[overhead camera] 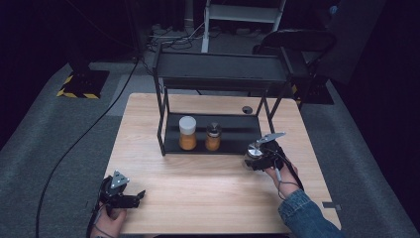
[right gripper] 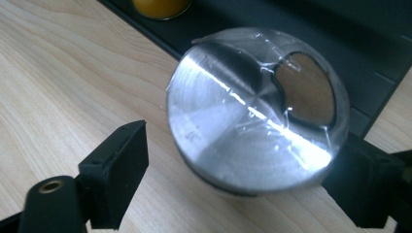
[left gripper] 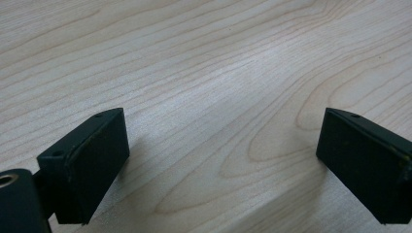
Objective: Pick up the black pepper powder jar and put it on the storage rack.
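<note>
- Right gripper view: a jar with a brushed metal lid (right gripper: 257, 116) is seen between the two black jaws of the right gripper (right gripper: 243, 179); the far jaw lies against or just beside the lid's edge, while a gap of bare bench (right gripper: 73, 82) remains between the near jaw and the lid.
- The jaws are partly spread; no firm pinch on the jar is made out yet.
- Step in hand, as judged: the grasp on the jar is being set, just in front of the black shelf (overhead camera: 213, 144).
- Next move, as judged: the jaws are to be brought square onto the jar's sides, below the lid rim, before any lift.
- High view: the jar (overhead camera: 254, 151) stands on the bench by the shelf's right front corner; two jars (overhead camera: 187, 133) with orange contents stand on the lower shelf.
- Left gripper (overhead camera: 123, 197) is held low over bare bench, jaws spread wide, nothing between them.
</note>
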A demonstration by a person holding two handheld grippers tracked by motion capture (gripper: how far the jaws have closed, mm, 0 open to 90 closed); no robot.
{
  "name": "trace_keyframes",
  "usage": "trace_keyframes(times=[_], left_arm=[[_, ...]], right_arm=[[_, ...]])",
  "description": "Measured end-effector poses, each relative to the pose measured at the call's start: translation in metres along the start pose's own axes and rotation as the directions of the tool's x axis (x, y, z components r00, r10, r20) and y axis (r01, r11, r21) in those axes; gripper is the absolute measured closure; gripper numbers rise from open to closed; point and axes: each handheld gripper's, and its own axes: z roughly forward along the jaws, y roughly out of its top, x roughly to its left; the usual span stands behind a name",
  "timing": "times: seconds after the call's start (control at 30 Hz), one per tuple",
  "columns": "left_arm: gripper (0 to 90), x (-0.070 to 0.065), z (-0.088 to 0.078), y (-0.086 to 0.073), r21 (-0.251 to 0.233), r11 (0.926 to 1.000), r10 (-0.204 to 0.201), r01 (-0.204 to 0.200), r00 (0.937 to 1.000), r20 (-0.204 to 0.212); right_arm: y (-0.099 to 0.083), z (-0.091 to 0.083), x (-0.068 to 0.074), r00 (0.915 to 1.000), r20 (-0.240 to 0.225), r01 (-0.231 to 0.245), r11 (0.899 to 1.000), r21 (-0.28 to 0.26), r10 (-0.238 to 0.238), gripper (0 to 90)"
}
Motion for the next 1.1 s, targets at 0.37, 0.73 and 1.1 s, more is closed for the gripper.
trace_keyframes(times=[0.37, 0.73, 1.1], left_arm=[[5.0, 0.0, 0.0, 0.0, 0.0, 1.0, 0.001, -0.001, 1.0, 0.0], [4.8, 0.0, 0.0, 0.0, 0.002, 1.0, 0.001, -0.001, 1.0, 0.001], [4.8, 0.0, 0.0, 0.0, 0.001, 1.0, 0.002, -0.002, 1.0, 0.001]], right_arm=[[0.01, 0.018, -0.006, 0.9998, -0.009, -0.015, 0.999, 0.039, 0.016, 24.7], [0.015, 0.02, 0.001, 0.9996, 0.026, 0.008, 0.998, 0.065, -0.01, 30.8], [0.016, 0.008, 0.005, 0.9995, 0.031, 0.008, 0.998, 0.064, -0.01, 30.8]])
